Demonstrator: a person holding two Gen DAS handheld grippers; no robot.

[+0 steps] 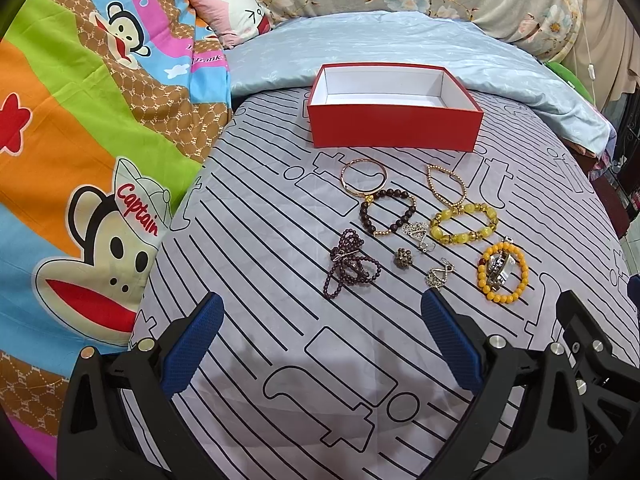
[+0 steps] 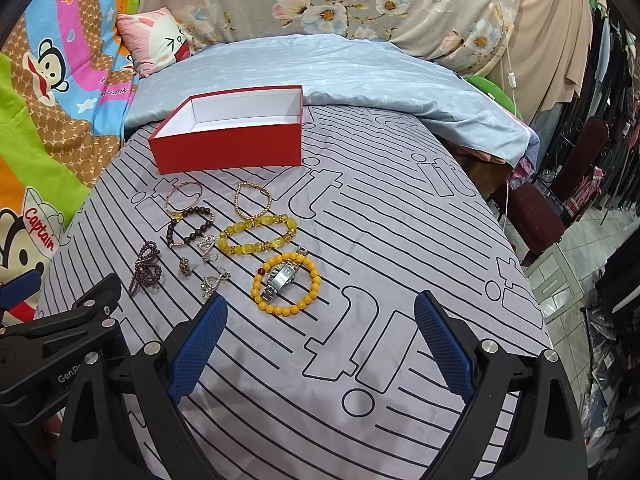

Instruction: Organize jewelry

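Note:
An open, empty red box [image 1: 394, 124] [image 2: 228, 148] with a white inside stands on the striped grey bed sheet [image 1: 280, 248]. In front of it lies loose jewelry: a gold bangle [image 1: 363, 176], a dark bead bracelet [image 1: 387, 212], a gold bead chain [image 1: 446, 184], a yellow glass bead bracelet [image 1: 464, 222] [image 2: 258, 232], an orange bead bracelet [image 1: 503, 273] [image 2: 286, 284] around a silver watch [image 2: 282, 276], a purple bead necklace [image 1: 348, 264] [image 2: 146, 268], and small earrings [image 1: 438, 274]. My left gripper [image 1: 320, 304] is open and empty, just short of the pieces. My right gripper [image 2: 320, 304] is open and empty, to the right of them.
A cartoon monkey blanket [image 1: 80, 160] lies along the left. A pale blue quilt [image 1: 400, 48] and a pink pillow [image 1: 232, 8] lie behind the box. The bed's right edge drops to a tiled floor [image 2: 568, 272] with a dark red chair [image 2: 560, 200] and hanging clothes.

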